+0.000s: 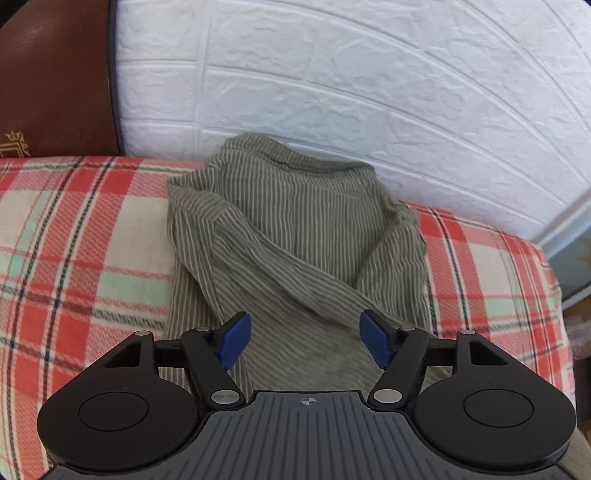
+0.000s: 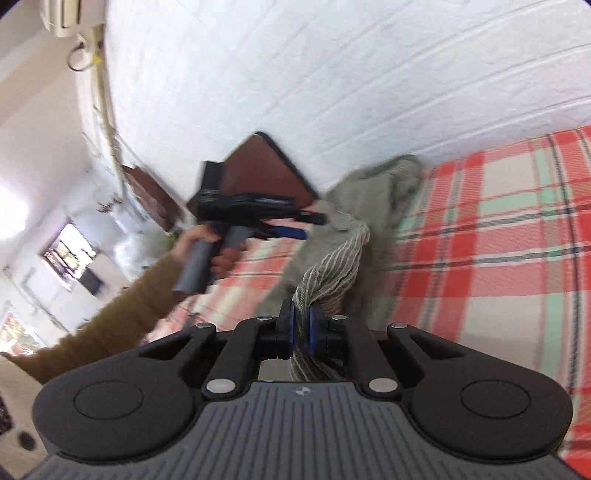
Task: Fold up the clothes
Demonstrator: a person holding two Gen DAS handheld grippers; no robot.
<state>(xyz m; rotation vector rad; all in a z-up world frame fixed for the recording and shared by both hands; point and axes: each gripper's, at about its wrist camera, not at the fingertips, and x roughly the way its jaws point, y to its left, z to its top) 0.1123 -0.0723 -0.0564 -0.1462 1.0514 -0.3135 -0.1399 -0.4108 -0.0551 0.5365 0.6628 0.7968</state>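
Observation:
A grey-green striped shirt (image 1: 295, 236) lies on the plaid bed cover (image 1: 77, 236), its collar toward the wall and one sleeve folded across its body. My left gripper (image 1: 305, 341) hovers over the shirt's lower part, open, with nothing between its blue pads. In the right wrist view my right gripper (image 2: 302, 326) is shut on a bunched fold of the striped shirt (image 2: 332, 262), which rises from the bed up to the pads. The left gripper (image 2: 284, 225), held by a hand in a brown sleeve, shows there above the shirt's far end.
A white brick-pattern wall (image 1: 369, 74) runs behind the bed. A dark brown headboard (image 1: 48, 74) stands at the left. The bed's right edge (image 1: 554, 295) drops off near the wall. An air conditioner (image 2: 62, 14) and a window (image 2: 70, 251) show in the right wrist view.

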